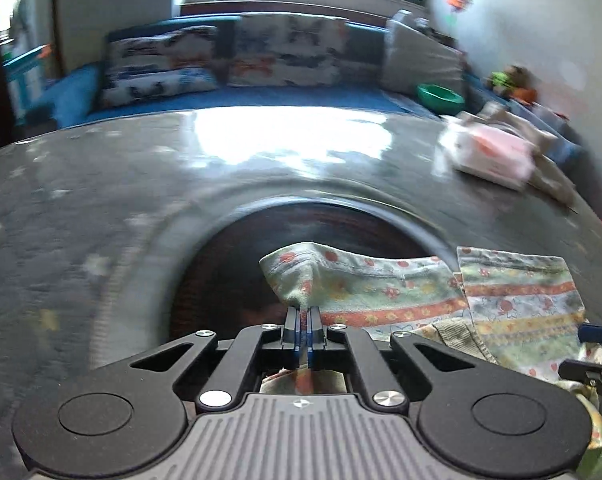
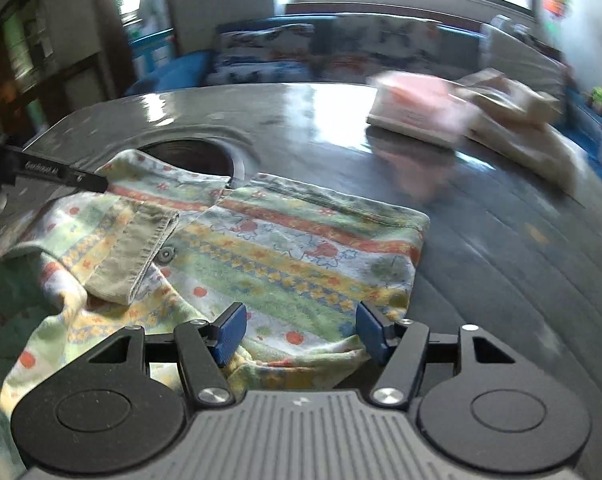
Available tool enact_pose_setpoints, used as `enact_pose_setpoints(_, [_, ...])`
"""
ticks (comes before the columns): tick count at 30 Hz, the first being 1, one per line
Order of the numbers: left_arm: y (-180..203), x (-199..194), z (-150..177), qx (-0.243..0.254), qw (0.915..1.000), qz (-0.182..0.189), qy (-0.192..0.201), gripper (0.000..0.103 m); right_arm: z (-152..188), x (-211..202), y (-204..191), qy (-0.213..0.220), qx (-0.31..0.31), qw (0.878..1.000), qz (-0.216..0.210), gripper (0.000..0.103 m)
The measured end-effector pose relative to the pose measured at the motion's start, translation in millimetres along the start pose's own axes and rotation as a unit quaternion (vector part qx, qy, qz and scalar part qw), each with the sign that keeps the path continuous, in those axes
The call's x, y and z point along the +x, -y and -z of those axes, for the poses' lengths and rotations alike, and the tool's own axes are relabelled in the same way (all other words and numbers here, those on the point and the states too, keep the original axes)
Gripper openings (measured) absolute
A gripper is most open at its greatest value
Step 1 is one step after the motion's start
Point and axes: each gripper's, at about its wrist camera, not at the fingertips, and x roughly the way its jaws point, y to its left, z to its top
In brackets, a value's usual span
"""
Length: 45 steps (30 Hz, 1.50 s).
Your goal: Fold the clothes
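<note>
Patterned shirt lies on the tabletop at its near edge, partly over a round cutout in the top. Left claw pinches the shirt's far-left corner; right claw straddles its near hem (pads apart). Folded clothes stack sits far right on the tabletop. Sofa with cushions stands behind, a bowl on its right end.
</note>
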Motion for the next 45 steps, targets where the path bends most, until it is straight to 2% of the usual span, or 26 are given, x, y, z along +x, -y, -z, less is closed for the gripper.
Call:
enact_pose_setpoints(5, [-41,3,-14,-0.031,0.9985,-0.045,0.009,0.003,-37,35,-32,-0.008,-0.045,0.998,-0.038,0.062])
enact_pose_setpoints(10, [-69,13,-22,-0.054,0.9972,-0.052,-0.007,0.005,-56,57,-59,-0.01,-0.076,0.996,-0.045,0.062])
enact_pose_setpoints(12, [-76,8,-19,-0.053,0.9974,-0.048,-0.011,0.01,-61,58,-66,-0.008,-0.077,0.996,-0.048,0.062])
enact_pose_setpoints(15, [-76,-10,-14,-0.036,0.9986,-0.039,0.005,0.019,-67,48,-70,0.006,-0.079,0.995,-0.06,0.061])
enact_pose_setpoints(21, [-40,-56,3,0.033,0.9984,0.018,0.043,0.019,-70,24,-89,0.018,-0.089,0.99,-0.105,0.052])
enact_pose_setpoints(25, [-2,-56,18,0.094,0.9934,0.057,0.033,0.019,-64,21,-117,0.01,-0.11,0.984,-0.142,0.045])
enact_pose_setpoints(30, [5,-48,34,0.114,0.992,0.053,0.013,0.017,-47,23,-144,-0.009,-0.141,0.977,-0.163,0.033])
enact_pose_setpoints(33, [-8,-51,46,0.116,0.9923,0.043,0.005,0.012,-35,22,-153,-0.019,-0.161,0.974,-0.159,0.03])
enact_pose_setpoints(36, [-17,-56,56,0.116,0.9926,0.035,-0.004,0.012,-28,20,-157,-0.025,-0.175,0.971,-0.161,0.03])
enact_pose_setpoints(39, [-13,-67,56,0.125,0.9918,0.029,0.004,0.012,-24,13,-160,-0.017,-0.185,0.969,-0.165,0.031])
enact_pose_setpoints(43, [6,-75,45,0.142,0.9877,0.062,0.021,0.013,-17,4,-169,0.001,-0.219,0.963,-0.159,0.031])
enact_pose_setpoints(45, [18,-67,41,0.153,0.985,0.079,0.01,0.013,-13,2,-173,0.003,-0.229,0.96,-0.16,0.033])
